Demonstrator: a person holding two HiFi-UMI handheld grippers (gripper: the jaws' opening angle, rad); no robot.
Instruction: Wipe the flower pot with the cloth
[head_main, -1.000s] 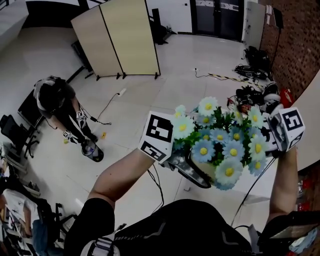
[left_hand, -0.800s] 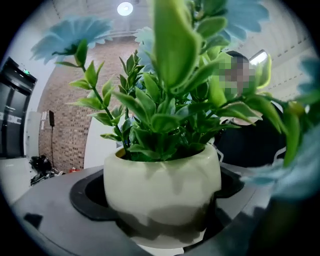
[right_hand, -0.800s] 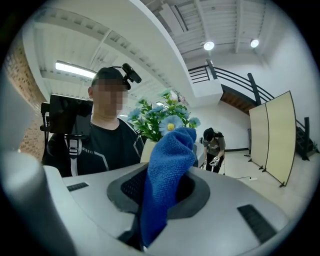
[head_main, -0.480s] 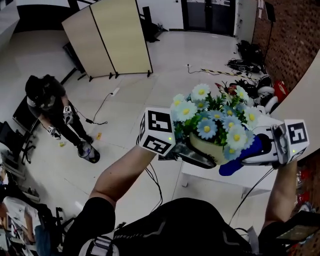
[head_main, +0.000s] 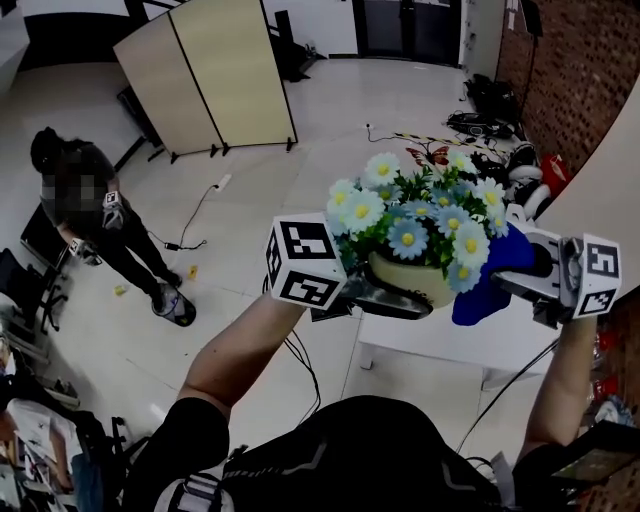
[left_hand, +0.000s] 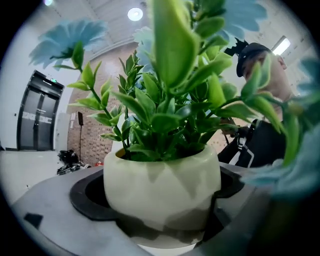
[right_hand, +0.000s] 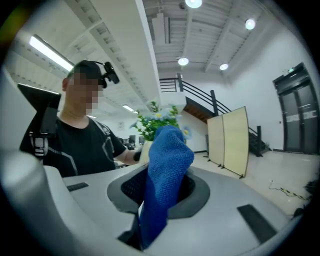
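A cream flower pot (head_main: 410, 279) with blue and white daisies (head_main: 420, 212) and green leaves is held up in the air. My left gripper (head_main: 385, 298) is shut on the pot (left_hand: 162, 185), its jaws clamped around the pot's lower body. My right gripper (head_main: 520, 270) is shut on a blue cloth (head_main: 488, 275). The cloth (right_hand: 164, 180) sticks up from between the jaws. It hangs just right of the pot, close to its side; I cannot tell whether it touches. In the right gripper view the flowers (right_hand: 157, 120) show behind the cloth.
A white table (head_main: 450, 340) lies below the pot. A brick wall (head_main: 580, 80) rises at the right, with cables and gear (head_main: 490, 120) on the floor beside it. A folding screen (head_main: 210, 75) stands far off. A person (head_main: 90, 215) stands at the left.
The pot has risen and shifted slightly left in view. My right gripper has come down beside it, and the blue cloth now shows at the pot's right side.
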